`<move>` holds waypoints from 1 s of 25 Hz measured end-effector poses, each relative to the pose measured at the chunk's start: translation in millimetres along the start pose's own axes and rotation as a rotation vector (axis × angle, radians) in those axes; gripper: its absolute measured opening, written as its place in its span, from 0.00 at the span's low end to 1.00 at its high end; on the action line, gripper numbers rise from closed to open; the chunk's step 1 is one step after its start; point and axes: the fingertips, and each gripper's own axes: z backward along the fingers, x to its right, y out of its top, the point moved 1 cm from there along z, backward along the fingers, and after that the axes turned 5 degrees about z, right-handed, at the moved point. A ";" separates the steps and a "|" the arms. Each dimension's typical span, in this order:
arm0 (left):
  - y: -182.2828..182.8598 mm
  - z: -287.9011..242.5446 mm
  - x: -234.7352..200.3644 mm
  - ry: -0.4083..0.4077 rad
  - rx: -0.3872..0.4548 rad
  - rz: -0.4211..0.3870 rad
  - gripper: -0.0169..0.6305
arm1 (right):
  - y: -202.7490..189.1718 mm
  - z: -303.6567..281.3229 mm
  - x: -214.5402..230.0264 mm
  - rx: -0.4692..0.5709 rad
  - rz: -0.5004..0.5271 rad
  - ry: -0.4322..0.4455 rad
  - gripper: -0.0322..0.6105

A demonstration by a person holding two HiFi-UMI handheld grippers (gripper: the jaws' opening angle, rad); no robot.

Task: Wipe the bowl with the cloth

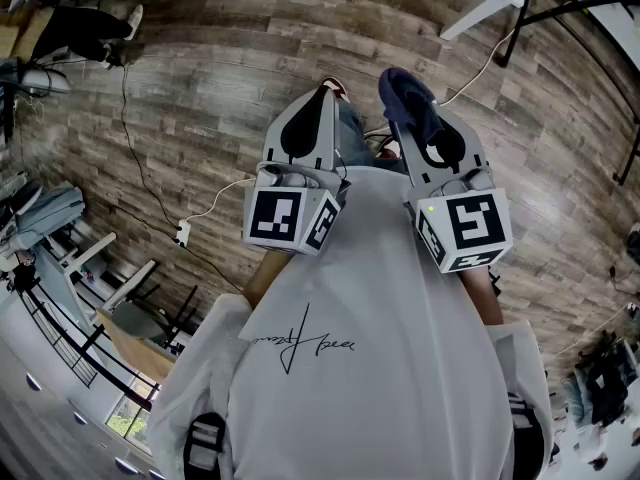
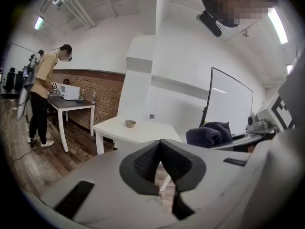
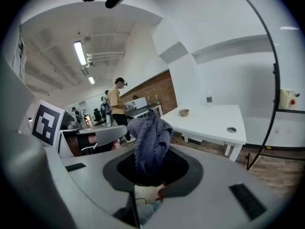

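Bowl (image 2: 130, 123), small, tan, round, sits on the white rectangular table (image 2: 147, 133) across the room, well apart from both grippers, with a small bottle (image 2: 151, 115) near it. Nothing touches it.

The dark blue knitted cloth (image 3: 150, 132) is pinched in the right gripper (image 3: 152, 168). The jaws clamp its lower part and the rest bunches up proud of the tips. The left gripper (image 2: 160, 144) is closed with nothing in it, pads meeting at the tips.

The head view shows both grippers held out in front of the person's white shirt (image 1: 380, 348) over the grey-brown wood plank floor (image 1: 200, 98), with no table under them. The step in hand reads as approach; wiping is not started.

To do it well:
- Walk up until the bowl is below the head view, holding the cloth tight so the bunch doesn't slip.
- The bowl looks light and will likely skid on the smooth top, so the left gripper should open and brace the rim before the right one presses in.
- Lead with the loose bunch, not the jaw tips.
- Sweep round the inside wall, then the base.

Another person in a tan shirt (image 2: 45, 80) works at a dark-topped table (image 2: 71, 101) beyond, off the line to the white table.
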 end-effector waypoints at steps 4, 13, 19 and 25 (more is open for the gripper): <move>12.9 -13.6 -21.8 0.013 0.011 0.009 0.01 | 10.6 -22.6 5.9 -0.009 0.000 -0.001 0.19; 45.4 -37.7 -72.8 0.038 0.033 0.020 0.01 | 44.4 -72.5 23.0 -0.009 -0.055 -0.035 0.19; 59.2 -60.1 -123.2 0.075 0.005 0.029 0.01 | 74.6 -115.5 28.1 -0.005 -0.044 -0.058 0.19; 75.0 -76.9 -164.8 0.055 -0.002 0.039 0.01 | 98.1 -153.8 24.9 -0.017 -0.043 -0.071 0.19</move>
